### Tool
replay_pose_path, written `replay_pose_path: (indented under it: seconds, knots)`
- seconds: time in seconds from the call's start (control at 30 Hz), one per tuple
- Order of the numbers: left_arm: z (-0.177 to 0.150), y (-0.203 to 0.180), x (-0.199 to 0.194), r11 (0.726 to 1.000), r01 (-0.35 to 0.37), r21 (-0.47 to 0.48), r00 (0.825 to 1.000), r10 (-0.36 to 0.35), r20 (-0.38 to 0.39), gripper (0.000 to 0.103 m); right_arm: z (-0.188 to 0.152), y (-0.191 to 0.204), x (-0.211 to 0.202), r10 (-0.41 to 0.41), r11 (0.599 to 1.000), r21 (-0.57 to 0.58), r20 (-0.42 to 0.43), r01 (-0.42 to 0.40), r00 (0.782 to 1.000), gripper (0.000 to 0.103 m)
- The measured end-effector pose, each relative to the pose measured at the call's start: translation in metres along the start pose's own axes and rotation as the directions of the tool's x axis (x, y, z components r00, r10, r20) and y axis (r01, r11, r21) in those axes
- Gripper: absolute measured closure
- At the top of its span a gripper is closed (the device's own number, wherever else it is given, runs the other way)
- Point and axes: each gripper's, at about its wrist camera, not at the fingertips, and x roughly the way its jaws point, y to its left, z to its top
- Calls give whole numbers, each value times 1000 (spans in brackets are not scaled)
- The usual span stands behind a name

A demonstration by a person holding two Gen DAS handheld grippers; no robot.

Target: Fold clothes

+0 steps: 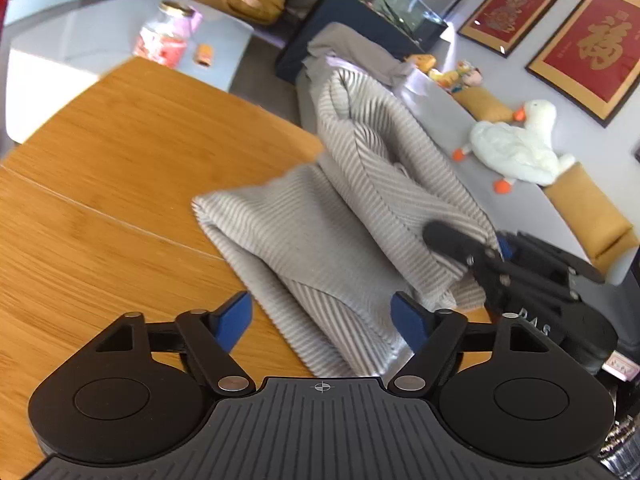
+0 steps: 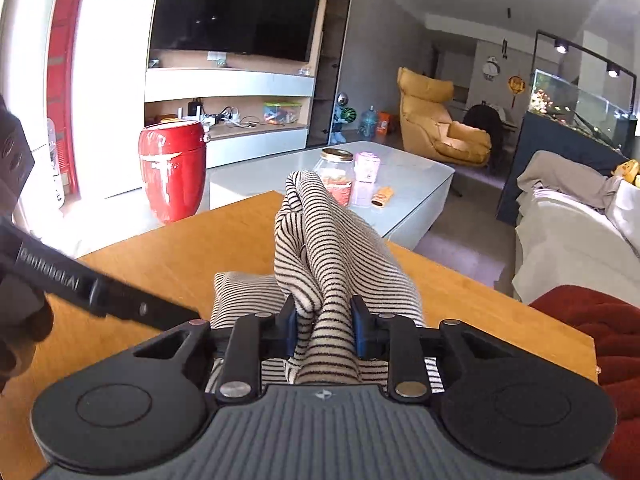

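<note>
A cream garment with thin dark stripes (image 1: 320,240) lies partly bunched on the wooden table (image 1: 120,184). My left gripper (image 1: 322,320) is open just above its near edge. The cloth lies between the blue pads (image 1: 236,320), and the left pad stands clear of it. My right gripper (image 2: 324,322) is shut on a thick fold of the garment (image 2: 320,248), which rises in a hump in front of it. In the left wrist view the right gripper (image 1: 486,250) comes in from the right, holding that raised fold. The left gripper's body (image 2: 100,292) shows at the left of the right wrist view.
Beyond the table's far edge stand a low white coffee table (image 2: 400,184) with a jar (image 2: 338,176) and a red drum-shaped stool (image 2: 172,168). A grey sofa (image 1: 460,128) with a white goose plush (image 1: 516,144) lies to the right. A red cushion (image 2: 592,320) sits by the table's right corner.
</note>
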Motion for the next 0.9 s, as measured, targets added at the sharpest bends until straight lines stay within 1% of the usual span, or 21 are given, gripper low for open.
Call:
replay_pose_path:
  seconds: [0.03,0.07,0.17,0.2,0.23,0.3,0.37,0.4,0.47,0.5,0.53,0.6,0.67,0.73,0.77,0.83,0.9]
  knots:
    - [-2,-2,9,1000,19,-1,999,-19,-25,44,4,-4,-7,0,1000,2,9,0,1000,81]
    - [-5,-4,17,1000,26,4,999,-26,-33,45,10,-7,-15,7,1000,0,21,-7,1000,82]
    - [-4,-5,22,999,34,16,999,-33,-28,45,33,-6,-43,85,996,-44,73,-82,994,84]
    - [-3,-4,23,999,41,10,999,-40,-30,45,36,-2,-48,121,991,-70,70,-116,990,85]
    - [-3,-2,24,999,48,7,998,-47,-29,46,36,5,-49,152,985,-94,49,-147,987,85]
    - [-4,1,22,999,51,11,998,-51,-26,49,26,21,-43,187,970,-157,-11,-186,982,84]
    - [-6,2,20,998,48,38,999,-47,-23,52,6,35,-33,176,960,-209,-62,-185,982,84]
    - [-7,2,19,997,45,63,999,-44,-24,53,-1,37,-27,178,961,-201,-84,-192,980,84]
    - [-8,4,12,995,45,84,999,-42,-32,52,-9,42,-21,187,959,-195,-108,-205,977,85]
    - [-8,7,8,996,40,81,999,-37,-36,46,-11,44,-20,192,958,-195,-114,-211,975,85]
    - [-6,12,1,997,18,77,1000,-17,-26,41,-14,46,-20,193,956,-202,-119,-214,974,84]
    - [-1,23,-17,997,-36,63,999,35,12,40,-18,57,-21,177,943,-263,-120,-203,977,84]
    - [8,29,-39,996,-79,40,995,76,68,40,-26,73,-24,153,919,-348,-115,-184,982,84]
    - [22,25,-59,996,-78,37,988,72,139,39,-36,91,-25,130,888,-429,-112,-166,985,83]
    - [30,18,-67,997,-60,46,984,51,173,39,-43,100,-25,116,868,-472,-106,-152,988,83]
    - [43,3,-72,997,-12,71,978,-3,211,35,-55,120,-24,82,822,-558,-84,-115,993,80]
    - [53,-13,-63,994,44,97,976,-64,209,34,-63,134,-24,57,788,-609,-68,-86,996,79]
